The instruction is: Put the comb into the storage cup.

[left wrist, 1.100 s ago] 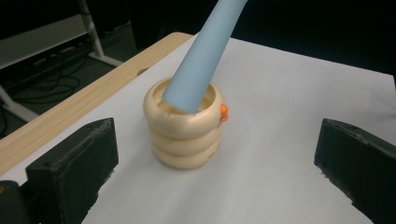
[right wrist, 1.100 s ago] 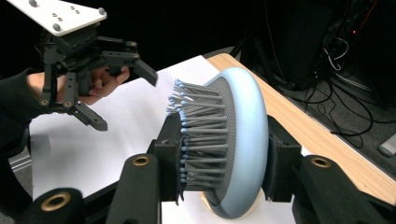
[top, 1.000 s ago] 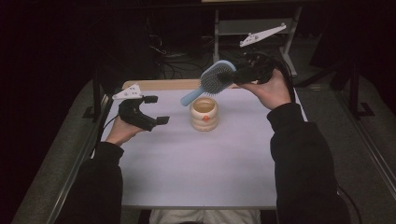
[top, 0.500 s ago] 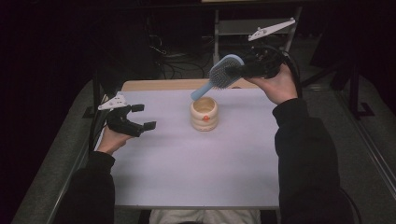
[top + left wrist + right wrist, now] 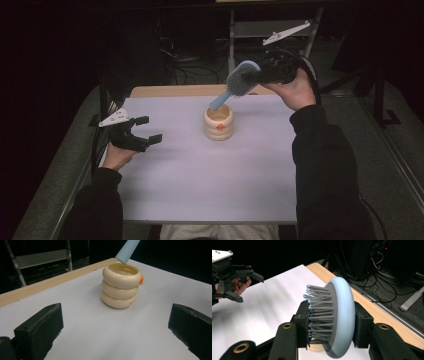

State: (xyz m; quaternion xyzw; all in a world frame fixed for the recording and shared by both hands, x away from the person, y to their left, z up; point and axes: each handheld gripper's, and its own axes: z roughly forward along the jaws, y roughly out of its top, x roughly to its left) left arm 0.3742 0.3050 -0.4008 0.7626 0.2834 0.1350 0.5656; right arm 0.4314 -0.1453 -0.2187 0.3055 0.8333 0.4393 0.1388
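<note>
A light-blue hairbrush (image 5: 242, 80) with grey bristles (image 5: 319, 315) is clamped by its head in my right gripper (image 5: 260, 75), held up over the far side of the table. Its handle tip (image 5: 126, 251) slants down to just above the mouth of a cream ribbed cup (image 5: 218, 121) with a small orange spot. In the right gripper view both jaws press on the brush head (image 5: 342, 320). My left gripper (image 5: 145, 131) hovers low at the table's left side, open, nothing between its jaws, and faces the cup (image 5: 121, 286).
A white sheet covers the table (image 5: 200, 180), with a wooden strip (image 5: 170, 91) along its far edge. Behind stand a metal shelf frame (image 5: 270, 30) and cables on the dark floor. Broad bare sheet lies in front of the cup.
The right gripper lifted and tipped the brush, so the handle now points down at the cup's mouth. The left gripper moved outward to the left and sank lower, still open.
</note>
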